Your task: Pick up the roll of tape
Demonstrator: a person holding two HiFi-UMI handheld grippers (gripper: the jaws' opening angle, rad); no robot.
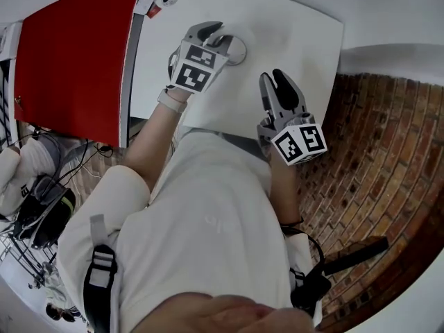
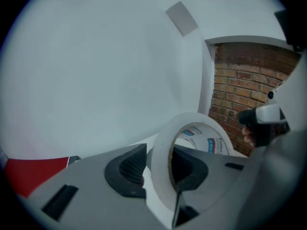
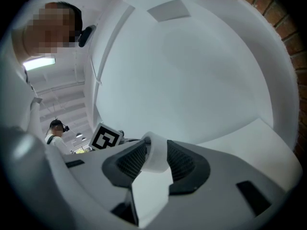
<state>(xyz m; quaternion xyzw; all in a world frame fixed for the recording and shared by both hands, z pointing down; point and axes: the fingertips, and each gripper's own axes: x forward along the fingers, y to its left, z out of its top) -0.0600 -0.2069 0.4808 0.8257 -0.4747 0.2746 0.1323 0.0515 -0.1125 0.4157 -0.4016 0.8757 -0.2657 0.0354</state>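
White roll of tape [image 2: 201, 135] gripped through ring by left gripper [image 2: 160, 169], jaws half-closed on its wall, seemingly clear of counter [image 1: 291, 26]. Right gripper [image 3: 156, 163] jaws nip white strip [image 3: 154, 150]. Pickup near done; next needs steady hold.

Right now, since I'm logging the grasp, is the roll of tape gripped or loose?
Gripped. The left gripper pinches the wall of the roll of tape, one jaw inside its core, one outside.

The left gripper [image 1: 222, 37] is over the table [image 1: 298, 33], with the tape [image 1: 239, 51] clamped between its jaws, one inside the ring and one outside. The right gripper [image 1: 275, 82] is over the table's near edge, with a strip [image 3: 154, 155] pinched between its jaws. A panel [image 1: 76, 54] lies left of the table, and brick floor [image 1: 374, 130] lies right of it.
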